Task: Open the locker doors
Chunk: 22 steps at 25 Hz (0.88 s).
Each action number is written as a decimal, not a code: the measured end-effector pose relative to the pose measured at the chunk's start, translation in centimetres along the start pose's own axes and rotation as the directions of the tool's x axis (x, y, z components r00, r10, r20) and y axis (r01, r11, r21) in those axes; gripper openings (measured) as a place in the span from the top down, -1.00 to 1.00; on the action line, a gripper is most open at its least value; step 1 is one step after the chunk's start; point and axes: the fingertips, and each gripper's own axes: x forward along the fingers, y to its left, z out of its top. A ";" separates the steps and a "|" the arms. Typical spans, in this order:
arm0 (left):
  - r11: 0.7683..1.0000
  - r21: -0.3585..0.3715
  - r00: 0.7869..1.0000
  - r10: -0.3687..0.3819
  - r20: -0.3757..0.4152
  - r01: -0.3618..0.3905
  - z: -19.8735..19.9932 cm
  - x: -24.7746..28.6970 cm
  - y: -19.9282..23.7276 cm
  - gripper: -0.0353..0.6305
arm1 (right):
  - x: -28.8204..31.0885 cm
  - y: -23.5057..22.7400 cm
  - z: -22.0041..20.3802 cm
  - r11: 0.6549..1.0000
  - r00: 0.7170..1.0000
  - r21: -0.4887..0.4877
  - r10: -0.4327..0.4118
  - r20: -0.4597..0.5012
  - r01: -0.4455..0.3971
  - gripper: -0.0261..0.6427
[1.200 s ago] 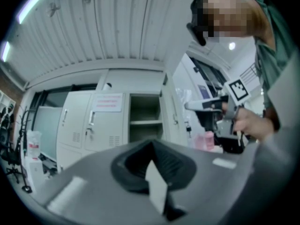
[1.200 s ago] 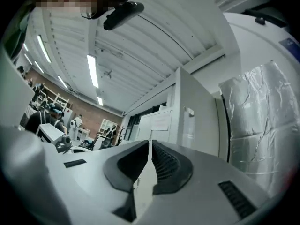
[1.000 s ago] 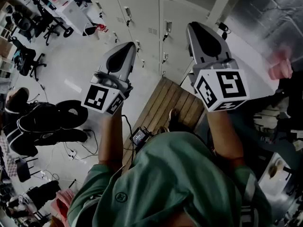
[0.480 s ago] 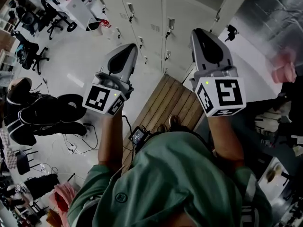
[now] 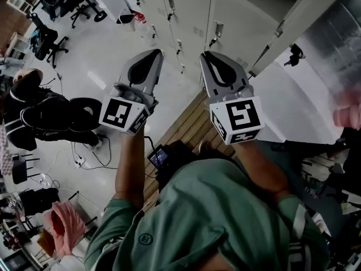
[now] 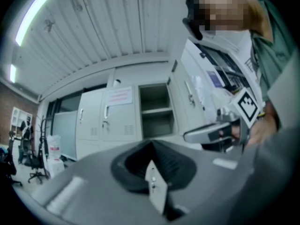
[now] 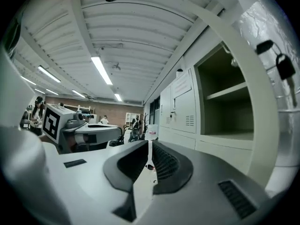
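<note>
The lockers (image 5: 186, 10) are standing ahead, one door (image 5: 282, 83) open at the row's right end, the rest shut. The left gripper (image 5: 151, 55) and right gripper (image 5: 207, 58), both closed and empty, are risking bumping a little handle (image 5: 217, 29), not grabbing it.

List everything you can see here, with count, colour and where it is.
lockers: several, pale grey, along the wall ahead
open locker compartment: one, dark inside, right of the closed doors
open door: one, pale grey, far right, dark key hanging on it
wooden platform: one, brown slats, floor before the lockers
office chairs: at least two, black, far left
seated person: one, dark clothes, left
pink cloth: one, lower left
screen device: one, black, beside the platform
left hand-held gripper: grey, shut, empty
right hand-held gripper: grey, shut, empty
shirt: green, wearer's, bottom
</note>
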 end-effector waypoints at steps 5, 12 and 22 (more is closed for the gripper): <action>0.999 -0.005 0.999 0.050 -0.012 -0.050 -3.4 -0.1 3.5 0.89 | 3.4 -0.3 -3.7 0.999 0.999 0.033 0.032 -0.013 -0.032 0.85; 0.999 -0.006 0.999 0.039 -0.024 -0.039 -8.6 -0.4 9.1 0.89 | 7.5 -1.1 -8.8 0.997 0.998 0.048 -0.054 -0.012 0.055 0.85; 1.000 0.013 1.000 -0.012 0.003 0.012 -11.4 -0.1 18.8 0.89 | 15.6 -1.3 -9.4 0.984 0.985 0.062 -0.170 0.011 0.169 0.89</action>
